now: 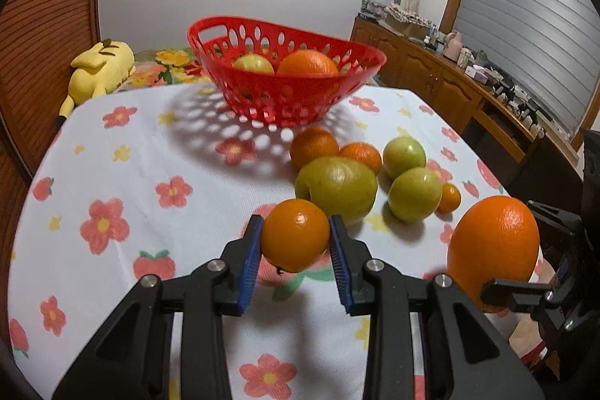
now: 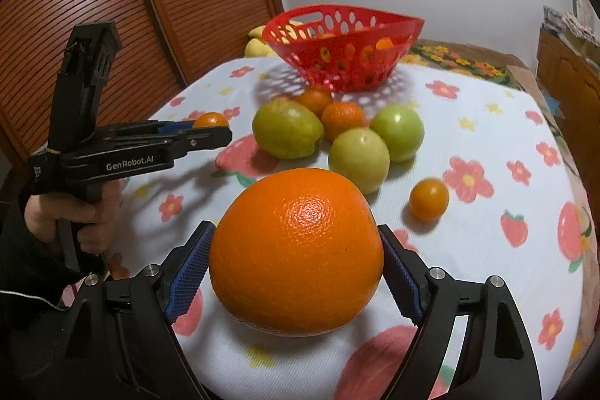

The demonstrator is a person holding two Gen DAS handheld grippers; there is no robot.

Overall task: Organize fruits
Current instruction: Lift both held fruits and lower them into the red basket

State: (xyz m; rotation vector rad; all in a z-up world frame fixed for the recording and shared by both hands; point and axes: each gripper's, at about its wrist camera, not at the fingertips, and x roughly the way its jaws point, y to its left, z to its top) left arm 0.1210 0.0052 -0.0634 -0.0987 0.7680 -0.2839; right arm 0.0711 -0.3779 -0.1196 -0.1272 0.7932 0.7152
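My left gripper (image 1: 295,242) is shut on a small orange (image 1: 295,239) and holds it above the table; it shows from the side in the right wrist view (image 2: 210,132). My right gripper (image 2: 296,268) is shut on a large orange (image 2: 296,250), also seen at the right of the left wrist view (image 1: 495,250). A red perforated basket (image 1: 285,89) stands at the far side, holding a green apple (image 1: 253,64) and an orange (image 1: 307,62). Loose fruit lies in front of it: a large green fruit (image 1: 337,188), two green apples (image 1: 414,194), small oranges (image 1: 313,147).
The table has a white cloth with flower and strawberry prints (image 1: 123,175). A yellow plush toy (image 1: 99,68) lies beyond the far left edge. A tiny orange (image 2: 428,199) sits apart on the right. A wooden sideboard (image 1: 450,77) with clutter runs along the right wall.
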